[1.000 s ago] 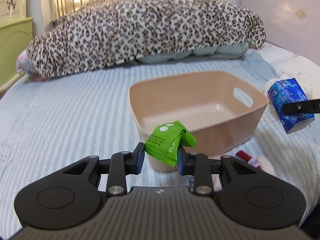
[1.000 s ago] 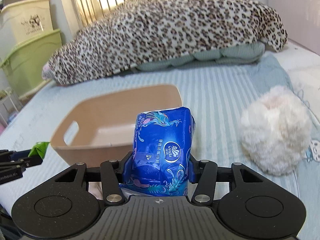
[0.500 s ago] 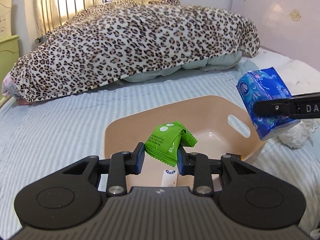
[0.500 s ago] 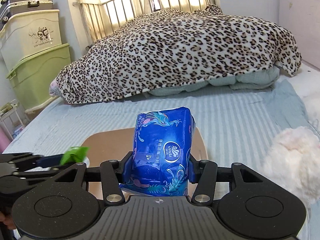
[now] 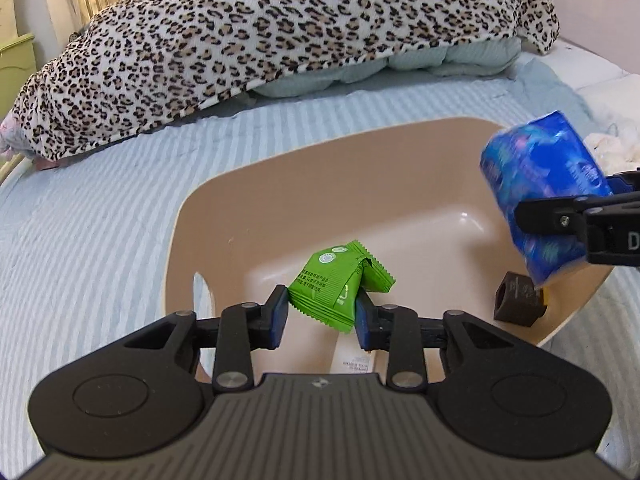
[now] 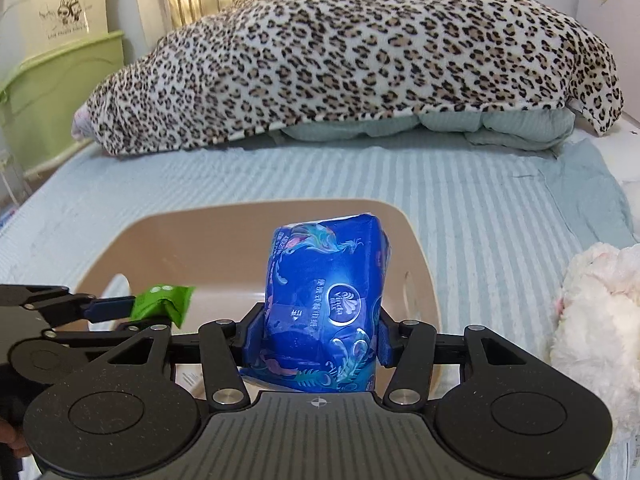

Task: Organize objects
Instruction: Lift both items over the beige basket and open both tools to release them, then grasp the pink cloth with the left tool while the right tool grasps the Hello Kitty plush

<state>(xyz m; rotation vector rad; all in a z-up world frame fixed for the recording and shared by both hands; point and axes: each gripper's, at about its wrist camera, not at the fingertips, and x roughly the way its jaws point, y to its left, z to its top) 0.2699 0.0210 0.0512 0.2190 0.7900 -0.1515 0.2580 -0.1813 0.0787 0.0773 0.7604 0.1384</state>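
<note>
A beige plastic basin [image 5: 224, 184] sits on the striped bed. My left gripper [image 5: 320, 316] hangs over the basin's near left part. A green snack packet [image 5: 336, 284] is between its blue pads, which still touch the packet while the jaws are opening. My right gripper [image 6: 322, 340] carries a blue tissue pack [image 6: 326, 300] upright over the basin's right side [image 6: 420, 264]. Its jaws are opening too, and the soft pack still fills the gap. In the left wrist view the blue pack [image 5: 540, 196] is blurred.
Inside the basin lie a dark brown box [image 5: 518, 300] and a white labelled item [image 5: 352, 360]. A white fluffy toy [image 6: 592, 320] lies right of the basin. A leopard-print blanket [image 5: 280, 32] covers the far bed. Green storage boxes [image 6: 60, 92] stand at the left.
Both grippers moved forward from outside the basin to above it, carrying their loads. The pads of each have spread slightly. The basin's inside and its contents came into view.
</note>
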